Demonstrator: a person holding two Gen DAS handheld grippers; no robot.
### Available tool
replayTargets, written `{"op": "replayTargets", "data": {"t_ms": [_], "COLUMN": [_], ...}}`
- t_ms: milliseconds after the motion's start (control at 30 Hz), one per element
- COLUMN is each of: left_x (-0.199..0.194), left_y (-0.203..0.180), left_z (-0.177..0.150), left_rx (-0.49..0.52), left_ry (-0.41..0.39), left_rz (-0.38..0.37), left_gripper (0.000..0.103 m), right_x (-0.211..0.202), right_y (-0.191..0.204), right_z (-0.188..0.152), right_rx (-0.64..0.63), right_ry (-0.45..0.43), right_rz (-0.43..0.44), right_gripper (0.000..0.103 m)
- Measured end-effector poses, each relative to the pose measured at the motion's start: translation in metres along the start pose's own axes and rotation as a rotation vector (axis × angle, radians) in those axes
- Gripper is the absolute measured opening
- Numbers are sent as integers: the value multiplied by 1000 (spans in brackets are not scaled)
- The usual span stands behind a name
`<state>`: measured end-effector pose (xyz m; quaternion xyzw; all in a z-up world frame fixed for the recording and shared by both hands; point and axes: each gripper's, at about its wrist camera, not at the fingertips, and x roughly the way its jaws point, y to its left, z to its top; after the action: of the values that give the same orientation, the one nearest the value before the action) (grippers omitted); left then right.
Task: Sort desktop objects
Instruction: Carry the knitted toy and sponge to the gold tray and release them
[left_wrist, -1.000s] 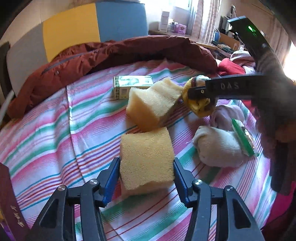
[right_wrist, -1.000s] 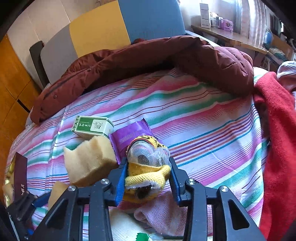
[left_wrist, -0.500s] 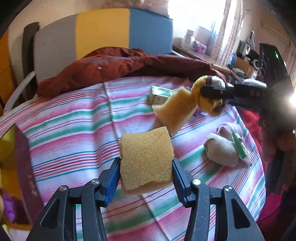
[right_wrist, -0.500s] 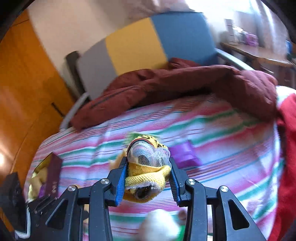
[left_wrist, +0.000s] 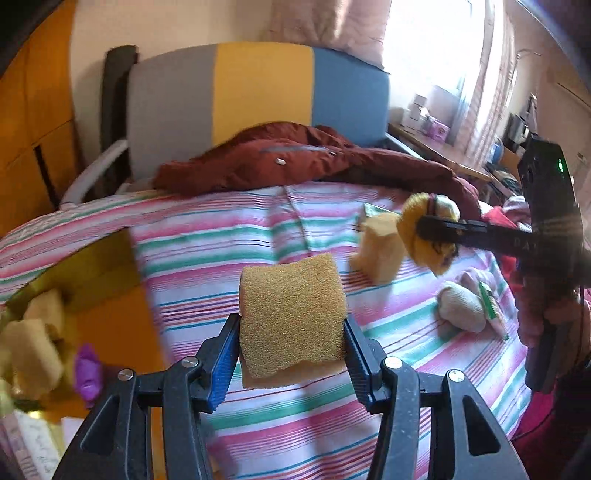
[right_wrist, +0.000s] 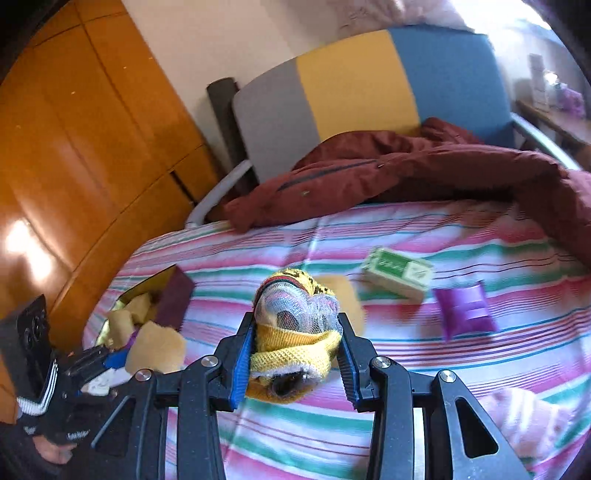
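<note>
My left gripper (left_wrist: 291, 354) is shut on a yellow sponge block (left_wrist: 291, 317), held in the air above the striped bedsheet (left_wrist: 229, 240). My right gripper (right_wrist: 295, 354) is shut on a rolled yellow sock with white mesh (right_wrist: 295, 325), also lifted; from the left wrist view it shows at the right as the same sock roll (left_wrist: 428, 229). A second sponge block (left_wrist: 376, 251) stands on the sheet. At the left lies an open box (right_wrist: 173, 291) with a gold lining, holding several sponge pieces (left_wrist: 29, 343).
A green-and-white carton (right_wrist: 397, 273) and a purple packet (right_wrist: 465, 308) lie on the sheet. White and pink sock rolls (left_wrist: 461, 306) rest at the right. A maroon jacket (right_wrist: 406, 173) lies along the far side, before a chair back (right_wrist: 354, 88). Wooden cabinets (right_wrist: 74, 147) stand left.
Both grippers have risen and swung left with their loads. The open box with sponge pieces has come into view at the left of both views.
</note>
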<state>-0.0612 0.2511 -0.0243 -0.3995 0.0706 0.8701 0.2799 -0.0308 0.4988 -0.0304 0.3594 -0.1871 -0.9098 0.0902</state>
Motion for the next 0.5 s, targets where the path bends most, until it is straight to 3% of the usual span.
{"op": "replayTargets", "data": {"t_ms": [167, 500], "left_x": [-25, -49], "left_y": [28, 77], "left_z": [-4, -21], "left_rx": [-33, -118], "left_ry": [-33, -38], "left_rz": [69, 136], "left_gripper": [54, 54], "right_x": [10, 10], "right_y": [18, 50], "right_z": [-6, -2], "right_rx": [-15, -11], "right_ry": [35, 10], "right_rz": [40, 63], "right_gripper": [41, 41]}}
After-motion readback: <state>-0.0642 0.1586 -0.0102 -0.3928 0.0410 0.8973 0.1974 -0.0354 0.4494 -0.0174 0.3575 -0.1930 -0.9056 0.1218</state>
